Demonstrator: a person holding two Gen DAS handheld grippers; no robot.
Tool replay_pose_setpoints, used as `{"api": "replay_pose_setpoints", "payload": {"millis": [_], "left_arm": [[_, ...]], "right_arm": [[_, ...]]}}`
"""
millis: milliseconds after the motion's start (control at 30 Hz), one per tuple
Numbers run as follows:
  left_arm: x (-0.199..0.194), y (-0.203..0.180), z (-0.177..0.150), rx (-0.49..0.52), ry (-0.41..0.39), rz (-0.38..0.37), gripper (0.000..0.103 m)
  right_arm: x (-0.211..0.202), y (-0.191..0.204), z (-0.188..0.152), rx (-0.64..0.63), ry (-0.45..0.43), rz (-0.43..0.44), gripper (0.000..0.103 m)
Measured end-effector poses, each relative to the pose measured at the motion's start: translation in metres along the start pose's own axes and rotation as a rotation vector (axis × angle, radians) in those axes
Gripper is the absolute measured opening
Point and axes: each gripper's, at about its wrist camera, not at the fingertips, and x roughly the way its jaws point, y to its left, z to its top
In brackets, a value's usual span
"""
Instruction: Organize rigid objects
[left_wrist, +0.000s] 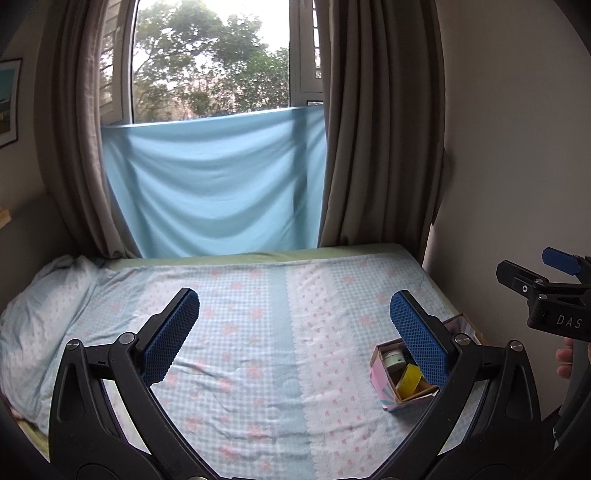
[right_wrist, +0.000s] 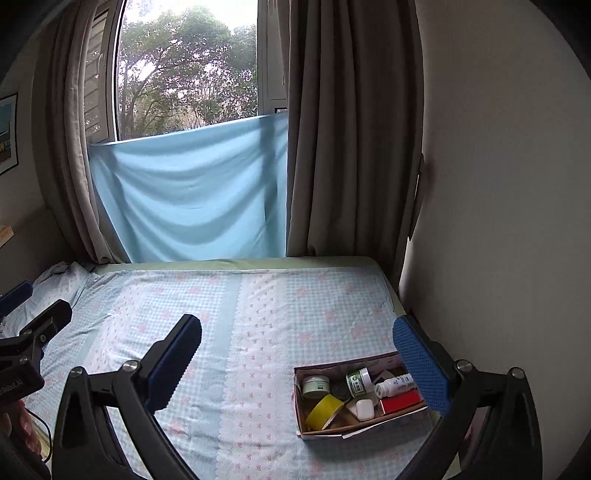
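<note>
A pink cardboard box (right_wrist: 301, 424) sits on the bed at the right, near the wall. It holds a yellow tape roll (right_wrist: 324, 411), a green-lidded jar (right_wrist: 316, 385), a green-labelled bottle (right_wrist: 357, 381), a white bottle (right_wrist: 394, 384), a red box (right_wrist: 400, 400) and a white case (right_wrist: 364, 408). My right gripper (right_wrist: 297, 350) is open and empty above the bed, left of and above the box. My left gripper (left_wrist: 294, 325) is open and empty; the box (left_wrist: 380, 380) and tape roll (left_wrist: 408, 380) lie behind its right finger.
The bed (right_wrist: 258, 306) has a blue-and-pink patterned sheet. A pillow (left_wrist: 40, 306) lies at the left. Grey curtains (right_wrist: 351, 129) and a blue cloth (right_wrist: 188, 195) hang over the window behind. A white wall (right_wrist: 498, 221) runs along the right.
</note>
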Motion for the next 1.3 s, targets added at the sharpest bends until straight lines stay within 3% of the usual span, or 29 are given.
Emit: {"api": "replay_pose_setpoints", "payload": {"millis": [1300], "left_arm": [[0.002,-0.001,-0.003,-0.012,-0.003,0.001,0.103]], "right_arm": [[0.003,0.011,0.003,-0.030,-0.002,0.004,0.103]]}}
